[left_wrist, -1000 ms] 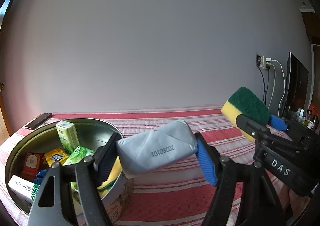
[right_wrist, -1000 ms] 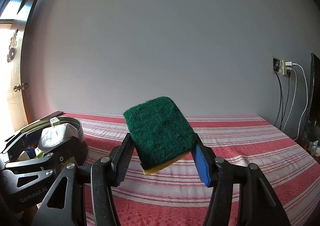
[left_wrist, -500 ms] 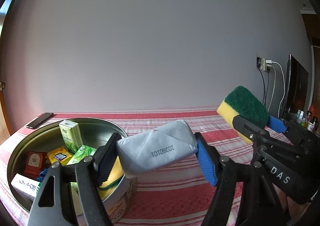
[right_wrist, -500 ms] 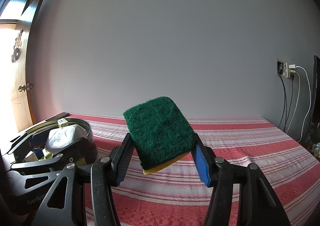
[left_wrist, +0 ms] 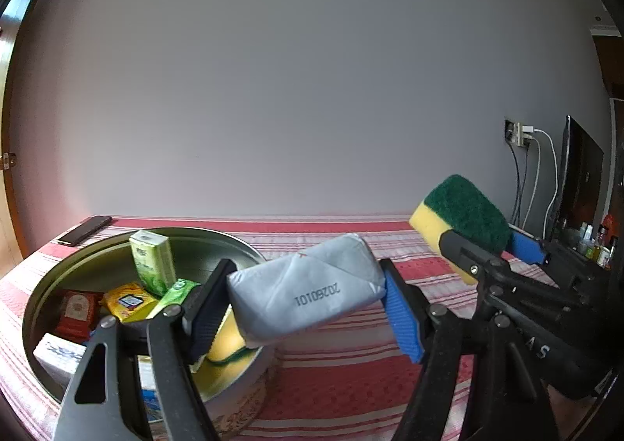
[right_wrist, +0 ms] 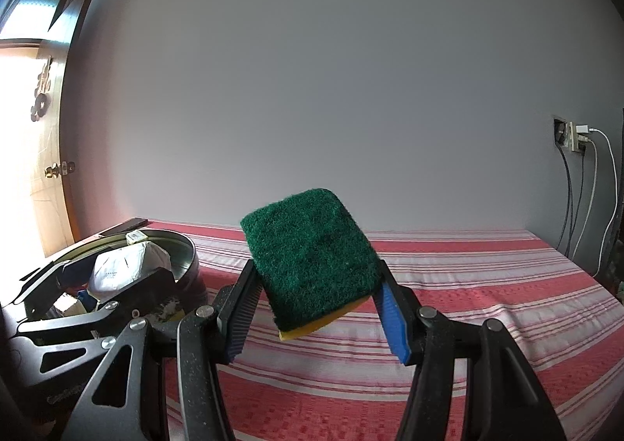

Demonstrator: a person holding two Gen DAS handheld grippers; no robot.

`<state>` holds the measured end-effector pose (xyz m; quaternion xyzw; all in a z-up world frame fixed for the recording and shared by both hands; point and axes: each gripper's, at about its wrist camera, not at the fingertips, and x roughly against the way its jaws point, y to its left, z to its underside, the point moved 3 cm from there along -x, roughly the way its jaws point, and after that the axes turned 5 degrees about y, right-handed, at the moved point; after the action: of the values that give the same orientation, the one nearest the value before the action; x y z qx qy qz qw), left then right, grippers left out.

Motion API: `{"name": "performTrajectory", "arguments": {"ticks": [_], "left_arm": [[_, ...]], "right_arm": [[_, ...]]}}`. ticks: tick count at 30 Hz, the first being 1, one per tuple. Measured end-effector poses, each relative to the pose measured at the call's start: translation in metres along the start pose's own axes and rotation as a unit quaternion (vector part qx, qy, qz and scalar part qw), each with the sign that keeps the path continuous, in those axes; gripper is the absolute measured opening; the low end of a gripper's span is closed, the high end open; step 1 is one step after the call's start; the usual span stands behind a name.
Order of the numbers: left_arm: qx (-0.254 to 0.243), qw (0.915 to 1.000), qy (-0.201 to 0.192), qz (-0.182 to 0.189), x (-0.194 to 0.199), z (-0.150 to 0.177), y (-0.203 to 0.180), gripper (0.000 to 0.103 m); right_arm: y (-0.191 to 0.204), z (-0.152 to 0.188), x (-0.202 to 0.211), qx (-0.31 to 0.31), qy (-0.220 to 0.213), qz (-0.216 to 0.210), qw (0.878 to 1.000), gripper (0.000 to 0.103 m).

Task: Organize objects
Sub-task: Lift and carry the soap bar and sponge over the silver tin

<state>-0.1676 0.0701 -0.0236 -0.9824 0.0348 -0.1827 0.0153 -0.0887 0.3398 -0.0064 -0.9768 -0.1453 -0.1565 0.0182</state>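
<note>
My left gripper (left_wrist: 308, 304) is shut on a grey-white wrapped packet (left_wrist: 306, 296) and holds it in the air over the right rim of a round metal tin (left_wrist: 234, 242). The tin holds a green carton (left_wrist: 152, 261), a yellow packet (left_wrist: 126, 300), a red packet (left_wrist: 76, 310), a white box (left_wrist: 58, 357) and a yellow sponge (left_wrist: 226, 347). My right gripper (right_wrist: 316, 308) is shut on a green-and-yellow scouring sponge (right_wrist: 312, 257) and holds it above the striped cloth. The right gripper and its sponge (left_wrist: 464, 218) show at the right of the left wrist view.
The table carries a red-and-white striped cloth (right_wrist: 448, 304). A dark phone (left_wrist: 84, 230) lies at the far left corner behind the tin. A wall socket with cables (right_wrist: 573, 136) and a dark screen (left_wrist: 581, 183) stand at the right. A wooden door (right_wrist: 35, 175) is at the left.
Both grippers have drifted a little to the right and toward the tin's right side, each still holding its object. The tin now sits slightly more central in the left wrist view.
</note>
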Motion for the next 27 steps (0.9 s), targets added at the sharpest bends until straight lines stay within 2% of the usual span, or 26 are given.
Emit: {"name": "performTrajectory", "arguments": {"ticks": [27], "left_arm": [[0.018,0.9993,-0.023,-0.024,0.021,0.004,0.042,0.073]], "right_arm": [[0.031,-0.002,-0.012,-0.001,0.001,-0.038,0.999,0.059]]}}
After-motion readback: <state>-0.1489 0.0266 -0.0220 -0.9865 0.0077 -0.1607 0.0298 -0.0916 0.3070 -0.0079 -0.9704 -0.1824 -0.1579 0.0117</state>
